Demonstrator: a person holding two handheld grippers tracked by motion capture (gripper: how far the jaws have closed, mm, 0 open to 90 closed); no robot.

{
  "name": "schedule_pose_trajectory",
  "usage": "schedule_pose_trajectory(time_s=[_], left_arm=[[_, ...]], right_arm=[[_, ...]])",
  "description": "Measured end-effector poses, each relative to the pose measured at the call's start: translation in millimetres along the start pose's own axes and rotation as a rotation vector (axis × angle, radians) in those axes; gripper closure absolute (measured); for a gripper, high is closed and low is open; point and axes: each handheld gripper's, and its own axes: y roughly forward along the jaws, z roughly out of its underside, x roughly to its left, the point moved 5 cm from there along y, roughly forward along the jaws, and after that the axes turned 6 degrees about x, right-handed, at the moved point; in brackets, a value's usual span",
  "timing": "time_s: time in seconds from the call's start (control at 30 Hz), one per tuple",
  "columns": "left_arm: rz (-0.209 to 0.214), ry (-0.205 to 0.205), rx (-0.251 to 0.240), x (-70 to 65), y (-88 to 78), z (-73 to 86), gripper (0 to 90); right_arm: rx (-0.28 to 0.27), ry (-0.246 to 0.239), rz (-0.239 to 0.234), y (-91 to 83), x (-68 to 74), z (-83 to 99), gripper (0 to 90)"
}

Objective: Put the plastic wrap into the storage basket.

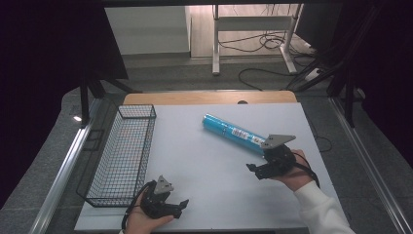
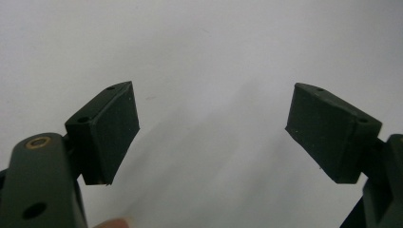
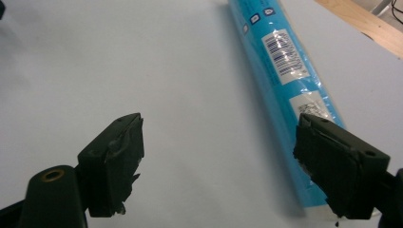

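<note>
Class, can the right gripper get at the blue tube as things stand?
Probably yes: the right gripper is open, right beside the blue tube, which lies on bare table with nothing between them.

glossy plastic-wrapped tube [image 1: 233, 131], wire basket [image 1: 122, 153]

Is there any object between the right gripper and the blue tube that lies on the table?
No, nothing visible is between them. The right gripper is open beside the near end of the blue tube, and in the right gripper view one jaw already overlaps the tube's end.
</note>
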Motion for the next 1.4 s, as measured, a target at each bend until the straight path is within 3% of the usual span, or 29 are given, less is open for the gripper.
schedule_pose_trajectory(time_s=[0.63,0.93,1.4], left_arm=[[0.005,0.002,0.003,-0.6,0.7,1.5,17.7],[0.005,0.008,0.008,-0.9,1.5,2.0,17.7],[0.008,0.009,0.008,-1.2,1.4,3.0,17.7]], right_arm=[[0.104,-0.011,-0.028,33.4,-40.0,-37.4,20.8],[0.119,-0.012,-0.031,47.6,-52.7,-47.3,21.3],[0.178,0.020,-0.014,84.4,-76.5,-58.1,22.0]])
